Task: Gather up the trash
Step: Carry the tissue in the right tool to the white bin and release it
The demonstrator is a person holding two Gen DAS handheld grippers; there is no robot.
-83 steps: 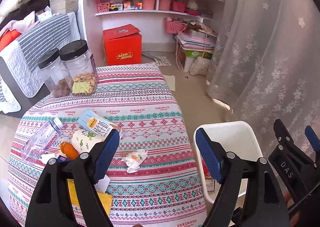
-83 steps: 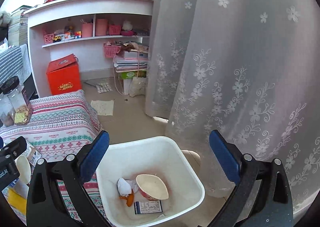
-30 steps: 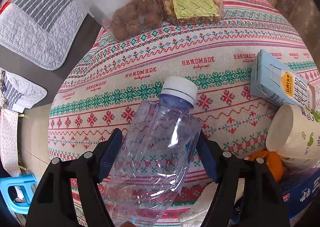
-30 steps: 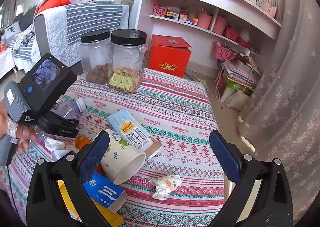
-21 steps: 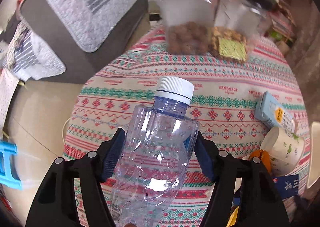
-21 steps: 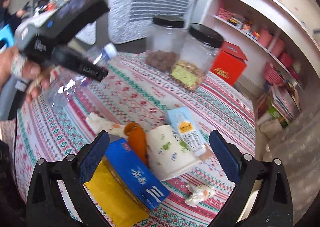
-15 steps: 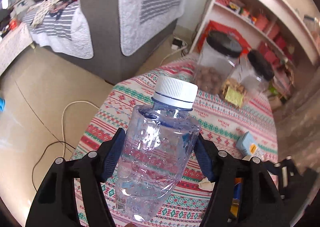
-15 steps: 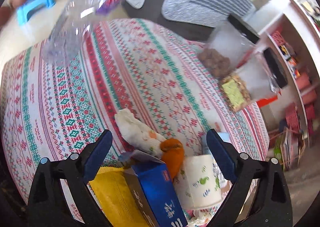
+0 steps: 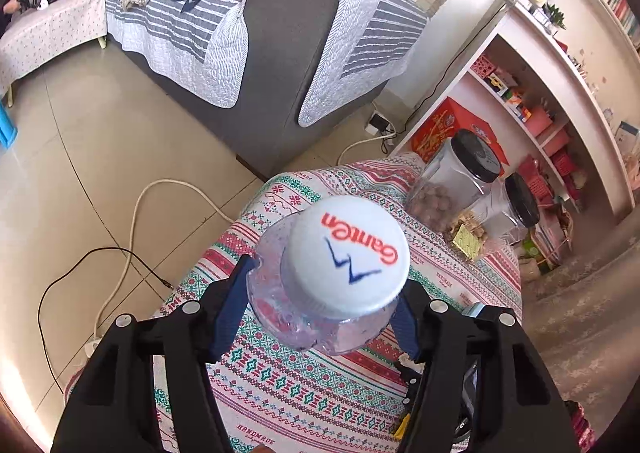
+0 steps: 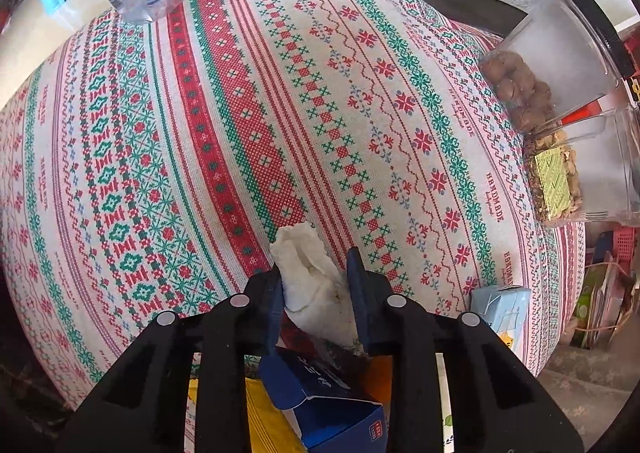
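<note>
The left gripper clasps a clear plastic bottle, jaws closing, above the patterned tablecloth; a grey sofa stands beyond. The right gripper, jaws closing, pinches a crumpled white tissue lying on the cloth just ahead of a blue carton.

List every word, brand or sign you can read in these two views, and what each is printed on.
"Ganten", in red, above a blue zigzag mark: white cap of the plastic bottle.
"HANDMADE", repeated: patterned tablecloth.
Gold lettering on the red box: too blurred to read.
White characters and a small red logo on the blue carton: too small to read.
Print on the pale blue milk carton: not legible.
</note>
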